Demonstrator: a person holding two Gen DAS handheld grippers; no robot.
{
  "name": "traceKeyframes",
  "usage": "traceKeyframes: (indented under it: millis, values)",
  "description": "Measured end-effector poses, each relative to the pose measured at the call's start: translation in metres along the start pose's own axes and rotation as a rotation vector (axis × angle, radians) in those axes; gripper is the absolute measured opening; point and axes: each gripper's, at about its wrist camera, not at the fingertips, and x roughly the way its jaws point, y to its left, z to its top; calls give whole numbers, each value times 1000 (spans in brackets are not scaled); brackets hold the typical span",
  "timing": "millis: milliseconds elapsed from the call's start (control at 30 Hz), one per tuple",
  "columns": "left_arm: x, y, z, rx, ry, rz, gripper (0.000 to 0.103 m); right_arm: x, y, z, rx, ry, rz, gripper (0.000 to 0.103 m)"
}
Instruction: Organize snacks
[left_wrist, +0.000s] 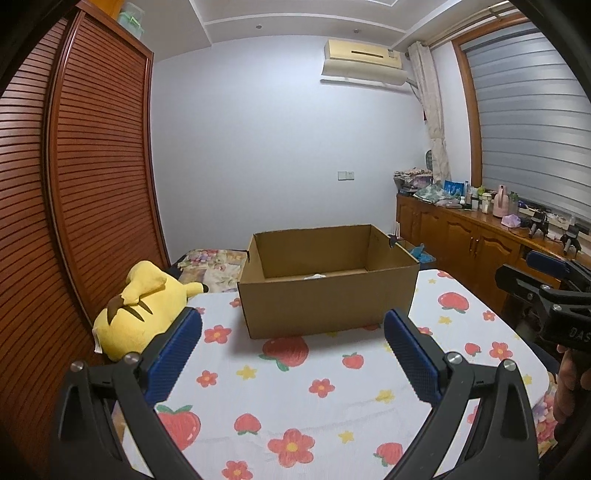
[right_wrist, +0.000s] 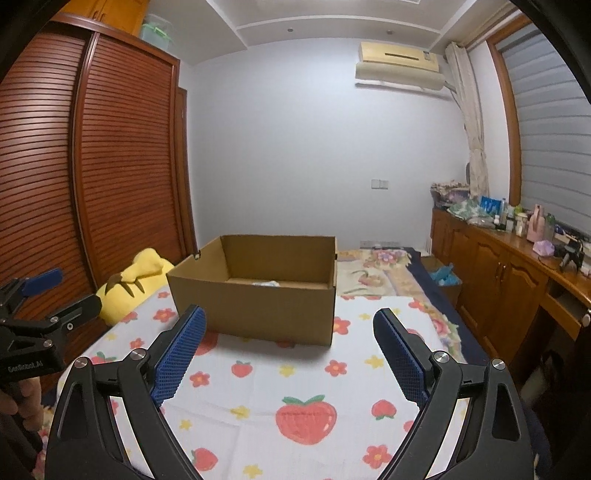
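Note:
An open cardboard box (left_wrist: 325, 295) (right_wrist: 255, 306) stands on a bed with a white strawberry-and-flower sheet (left_wrist: 295, 398) (right_wrist: 295, 398). Something small and white lies on the box floor (left_wrist: 314, 276) (right_wrist: 266, 283); I cannot tell what it is. My left gripper (left_wrist: 293, 325) hovers over the sheet in front of the box, open, with nothing between its blue pads. My right gripper (right_wrist: 290, 325) hovers alongside it, also open with nothing between its fingers. Each gripper shows at the edge of the other's view: the right gripper's side (left_wrist: 554, 299) and the left gripper's side (right_wrist: 40, 314).
A yellow plush toy (left_wrist: 144, 306) (right_wrist: 136, 284) lies left of the box by the slatted wooden wardrobe (left_wrist: 74, 184). A wooden cabinet (right_wrist: 517, 280) cluttered with bottles runs along the right wall. A floral quilt (right_wrist: 376, 273) lies beyond the box.

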Motion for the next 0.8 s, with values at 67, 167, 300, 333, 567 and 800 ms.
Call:
traceKeyframes:
  millis: [67,167,300,333,567,800]
  values:
    - [1,0,-1,-2,5,-1,100,-1,0,-2,-1,2,0,94]
    - [1,1,-2,-5,9,-3,100,-1,2,-3,-1,4,0,94]
    - [0,0,-3,-9,12,-3,100,0,2,-2,-1,6,-1,94]
    - [1,1,-3,-9,12,-3,100,0,2,-3,-1,5,-2,94]
    - [0,2,-3,-9,12,-2,100,0,2,-3,1,5,-1,94]
    - [-3,1,-4,-11,6,-9,100,0,1,-4,2,4,-2,94]
